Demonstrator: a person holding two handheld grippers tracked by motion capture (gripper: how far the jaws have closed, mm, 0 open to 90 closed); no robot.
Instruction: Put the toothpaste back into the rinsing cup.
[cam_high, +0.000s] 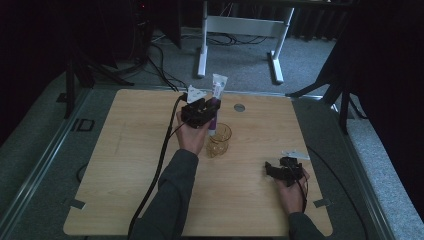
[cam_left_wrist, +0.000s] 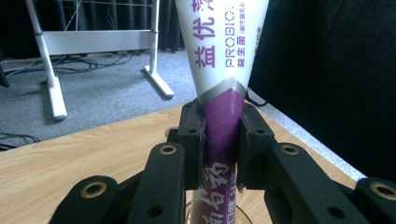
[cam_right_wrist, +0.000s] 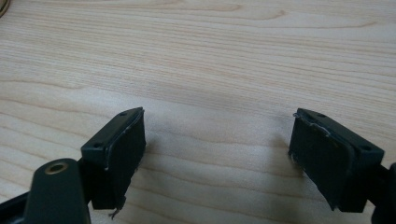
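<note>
Two grippers: left gripper (cam_high: 200, 111) is over the far middle of the desk (cam_high: 125, 165); right gripper (cam_high: 284, 170) rests low, well to the right of the glass and nearer to the person.
Left jaws: pressed on the purple band of the tube (cam_left_wrist: 223, 88), one on each side.
Right jaws: spread wide over bare wood, nothing between them.
Tube: upright with a small tilt, broad crimped end up, lower end pointing down to the glass (cam_high: 218, 140); whether it already enters the rim, I cannot tell.
Glass: amber, standing just beside the left hand (cam_high: 192, 135) on its right; from the high view it seems to have nothing inside, but the picture is dark.
Step in hand: I judge that the tube is being placed standing in the glass.
Next move: lower the tube straight until its end meets the bottom, then spread the left jaws slowly.
Risk: the glass is light and may tip if the tube pushes on its rim.
</note>
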